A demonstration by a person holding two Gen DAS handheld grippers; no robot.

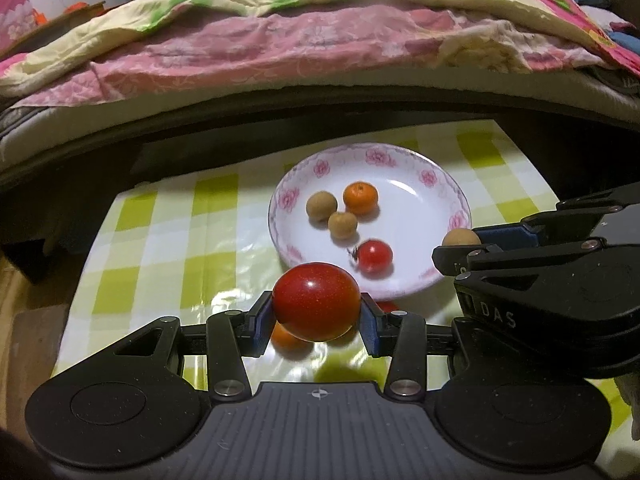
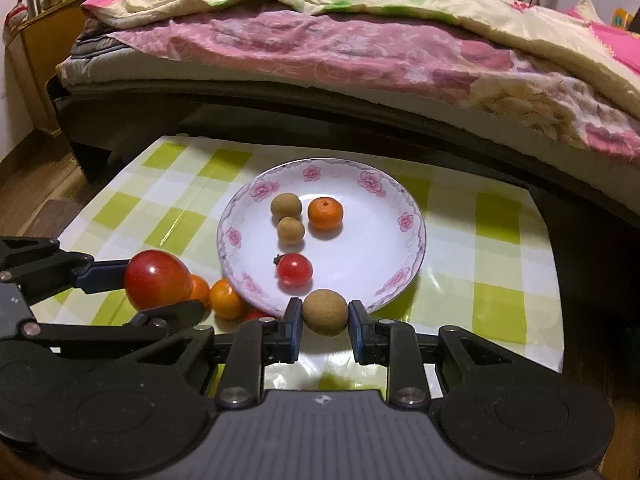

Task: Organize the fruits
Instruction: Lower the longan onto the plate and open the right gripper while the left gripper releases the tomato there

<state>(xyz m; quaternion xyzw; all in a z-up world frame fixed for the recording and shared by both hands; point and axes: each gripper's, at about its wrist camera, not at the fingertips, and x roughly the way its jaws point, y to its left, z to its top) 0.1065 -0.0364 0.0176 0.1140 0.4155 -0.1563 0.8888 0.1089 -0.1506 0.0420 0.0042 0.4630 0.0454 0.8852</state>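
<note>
Left tongs [image 1: 316,312] clamped on big tomato [image 1: 316,301], low center. Right tongs [image 2: 325,314] clamped on brown longan [image 2: 325,311], at plate's near rim. Plate [image 2: 408,240] lies straight ahead mid-frame; right nearer. Loose oranges [image 2: 226,298] on desk [image 2: 500,312] left of plate.

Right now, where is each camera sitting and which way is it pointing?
Left wrist: sits on the left gripper, looking along its fingers at the plate and bed; shows its own fingers shut on a large tomato, with the right gripper entering from the right.
Right wrist: sits on the right gripper, facing the same plate; shows its own fingers around a longan, with the left gripper at left.
Shared: plate, checkered tablecloth, bed, both held fruits.
</note>
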